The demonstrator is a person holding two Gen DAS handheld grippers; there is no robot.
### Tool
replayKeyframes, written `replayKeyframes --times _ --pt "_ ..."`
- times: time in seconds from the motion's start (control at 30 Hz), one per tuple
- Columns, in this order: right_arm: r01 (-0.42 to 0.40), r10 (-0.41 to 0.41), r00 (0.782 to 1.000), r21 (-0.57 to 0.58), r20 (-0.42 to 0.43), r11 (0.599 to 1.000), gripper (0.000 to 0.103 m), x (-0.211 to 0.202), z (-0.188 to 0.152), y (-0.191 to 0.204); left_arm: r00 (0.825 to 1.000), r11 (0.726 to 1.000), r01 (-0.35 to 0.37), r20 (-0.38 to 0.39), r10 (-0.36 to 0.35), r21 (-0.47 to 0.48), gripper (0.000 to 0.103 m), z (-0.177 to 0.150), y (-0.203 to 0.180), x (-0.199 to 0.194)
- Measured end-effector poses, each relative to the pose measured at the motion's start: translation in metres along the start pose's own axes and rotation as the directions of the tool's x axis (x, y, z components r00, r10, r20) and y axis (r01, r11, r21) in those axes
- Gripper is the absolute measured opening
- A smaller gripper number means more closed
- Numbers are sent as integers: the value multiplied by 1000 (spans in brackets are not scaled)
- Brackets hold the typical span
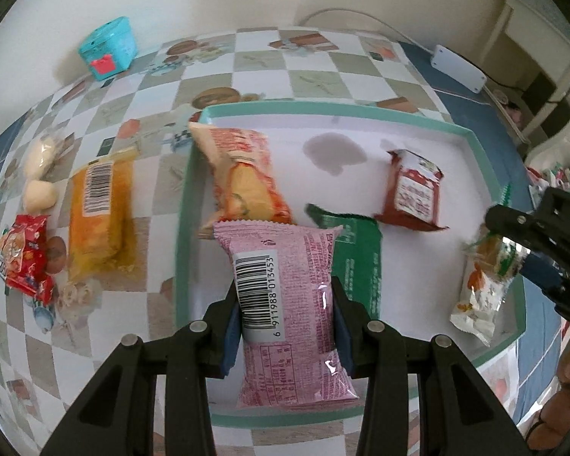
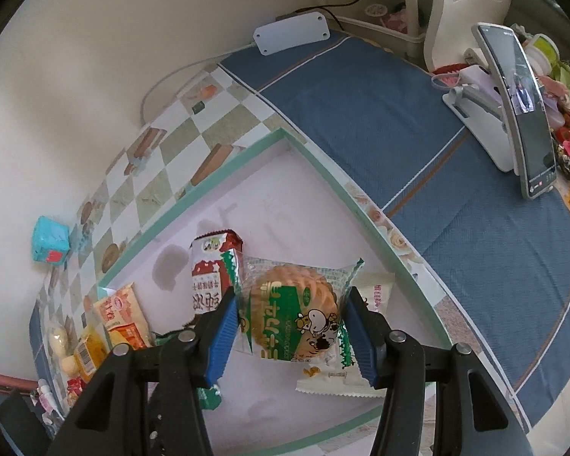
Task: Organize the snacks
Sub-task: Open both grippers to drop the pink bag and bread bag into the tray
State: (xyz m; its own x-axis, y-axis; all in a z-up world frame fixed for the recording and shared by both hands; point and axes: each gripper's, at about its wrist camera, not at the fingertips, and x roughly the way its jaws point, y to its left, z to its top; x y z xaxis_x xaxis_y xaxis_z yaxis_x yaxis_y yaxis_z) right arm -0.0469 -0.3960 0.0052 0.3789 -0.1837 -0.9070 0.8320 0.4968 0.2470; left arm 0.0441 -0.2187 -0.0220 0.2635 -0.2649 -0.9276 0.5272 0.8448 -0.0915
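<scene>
Checkered tabletop snacks are partly sorted: several lie in the tray, the left gripper pinches a pink packet over it, the right gripper pinches a cookie packet, and an orange packet and red packet wait outside.

Both my wrist cameras look steeply down, close over the green-rimmed tray, left one facing the far wall.

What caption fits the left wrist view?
Left gripper holds pink snack packet above green-rimmed tray.
</scene>
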Motion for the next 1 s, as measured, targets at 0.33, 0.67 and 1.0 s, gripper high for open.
replayKeyframes --times 0.33,0.67,1.0 --pt "8 -9 1000 -41 -17 999 58 4 -1 6 999 999 44 -8 -44 8 43 -1 -5 1" --pt "18 -22 999 -108 -42 994 59 9 -8 19 999 999 12 31 -11 -30 44 3 5 4" --pt "70 -75 996 -111 -42 991 77 12 -9 18 999 1000 22 29 -22 -17 73 4 4 -1"
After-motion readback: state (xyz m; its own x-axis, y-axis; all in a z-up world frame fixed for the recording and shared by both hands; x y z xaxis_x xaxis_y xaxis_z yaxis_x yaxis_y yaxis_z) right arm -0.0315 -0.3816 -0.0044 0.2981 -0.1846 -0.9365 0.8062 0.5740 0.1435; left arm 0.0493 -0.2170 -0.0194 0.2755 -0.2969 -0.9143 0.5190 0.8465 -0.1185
